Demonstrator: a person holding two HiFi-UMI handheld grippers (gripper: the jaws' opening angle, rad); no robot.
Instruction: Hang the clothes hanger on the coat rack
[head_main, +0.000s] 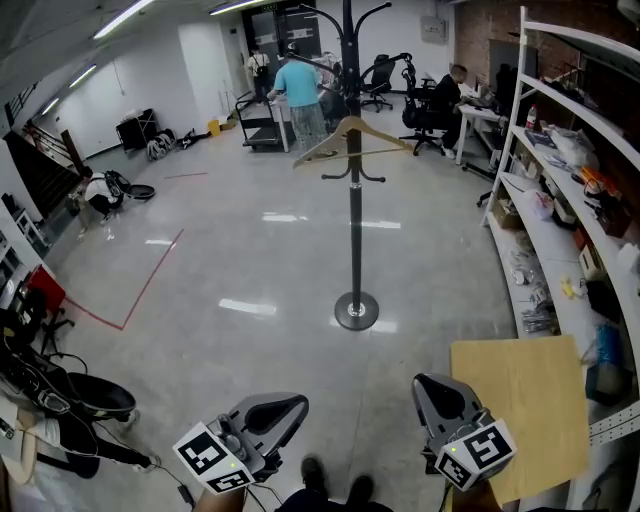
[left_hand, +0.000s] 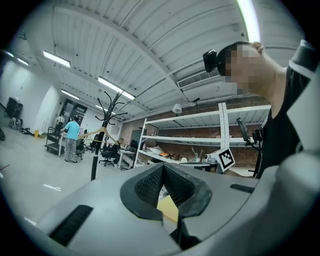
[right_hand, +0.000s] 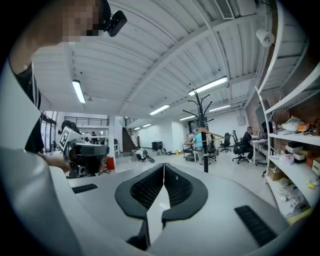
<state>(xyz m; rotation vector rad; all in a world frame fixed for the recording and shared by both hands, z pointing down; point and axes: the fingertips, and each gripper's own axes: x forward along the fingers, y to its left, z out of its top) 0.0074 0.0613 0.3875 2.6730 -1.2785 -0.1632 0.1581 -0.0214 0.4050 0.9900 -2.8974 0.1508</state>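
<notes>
While we held both tools low at the near edge of the floor (head_main: 230, 250), the left gripper (head_main: 285, 408) and the right gripper (head_main: 428, 386) each had their jaws pressed together with nothing between them. The wooden clothes hanger (head_main: 352, 138) hung on the black coat rack (head_main: 354, 230), below its top prongs, though from that far off we could not tell which peg carried its hook. That rack stood well ahead of us, white shelving (head_main: 521, 120) lined the floor's right edge, and a wooden table (head_main: 530, 400) sat just beside the right gripper.
</notes>
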